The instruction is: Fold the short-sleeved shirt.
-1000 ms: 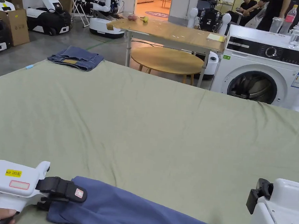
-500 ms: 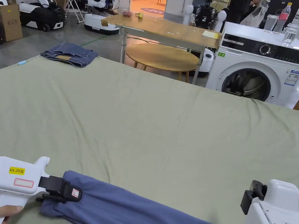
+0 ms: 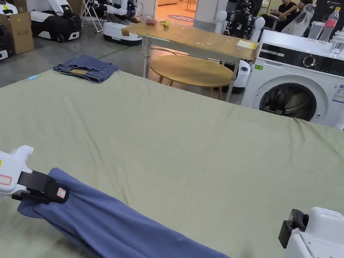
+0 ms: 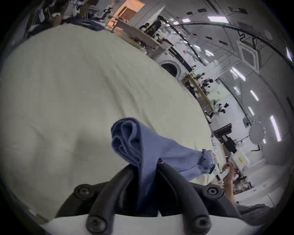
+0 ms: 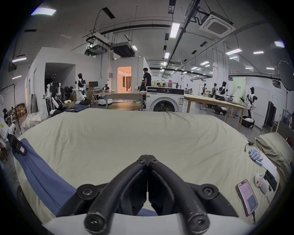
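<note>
A blue short-sleeved shirt [image 3: 140,236], folded into a long band, stretches across the near edge of the green sheet [image 3: 188,143]. My left gripper [image 3: 56,193] is shut on its left end and holds that end up off the sheet. In the left gripper view the bunched cloth [image 4: 159,147] sticks out between the closed jaws of the left gripper [image 4: 147,162]. My right gripper [image 3: 290,228] hovers at the lower right, just above the shirt's right end. In the right gripper view the right gripper [image 5: 147,156] has its jaws pressed together with nothing between them, and the shirt [image 5: 41,171] runs left to the left gripper [image 5: 20,148].
Folded jeans [image 3: 86,67] lie at the sheet's far left corner. Behind the bed stand a washing machine [image 3: 301,82], a round table [image 3: 191,69] and a long wooden table [image 3: 197,38]. A phone [image 5: 247,197] and small items lie at the right edge.
My left gripper has risen and moved left with the shirt's end, lifting and stretching the band. The right gripper has stayed put, still shut.
</note>
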A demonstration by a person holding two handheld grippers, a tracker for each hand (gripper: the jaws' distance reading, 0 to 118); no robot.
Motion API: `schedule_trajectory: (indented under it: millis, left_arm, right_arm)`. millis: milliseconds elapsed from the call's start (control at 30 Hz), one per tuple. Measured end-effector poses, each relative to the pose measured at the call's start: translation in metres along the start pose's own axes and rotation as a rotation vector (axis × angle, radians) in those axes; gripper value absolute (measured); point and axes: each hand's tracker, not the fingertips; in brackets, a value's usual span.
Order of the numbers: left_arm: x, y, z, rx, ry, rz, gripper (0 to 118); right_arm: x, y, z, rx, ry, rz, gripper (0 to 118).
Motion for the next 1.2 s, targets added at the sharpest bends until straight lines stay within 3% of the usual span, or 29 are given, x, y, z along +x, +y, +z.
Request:
schedule_trajectory:
  millis: [267,333,400,667,1000,1200]
  left_arm:
    - [0.032,0.005,0.013,-0.022,0.081,-0.035,2]
    - [0.048,0.007,0.009,-0.041,0.049,-0.039,2]
    - [0.102,-0.001,0.000,-0.053,0.006,-0.047,2]
    - [0.158,-0.007,-0.054,-0.171,-0.130,-0.076,2]
    - [0.200,-0.045,-0.191,-0.436,0.039,-0.139,2]
    - [0.206,-0.066,-0.214,-0.457,0.115,-0.154,2]
  right_arm:
    - [-0.001,0.000,0.001,-0.001,0.016,-0.013,0]
    - [-0.001,0.001,0.001,-0.003,0.021,-0.017,0]
    - [-0.001,0.001,0.002,-0.004,0.025,-0.015,0]
    - [0.003,-0.002,0.006,-0.011,0.028,-0.015,0]
    - [0.010,-0.012,0.010,-0.046,0.017,-0.012,0]
    - [0.012,-0.017,0.008,-0.067,0.012,-0.008,0]
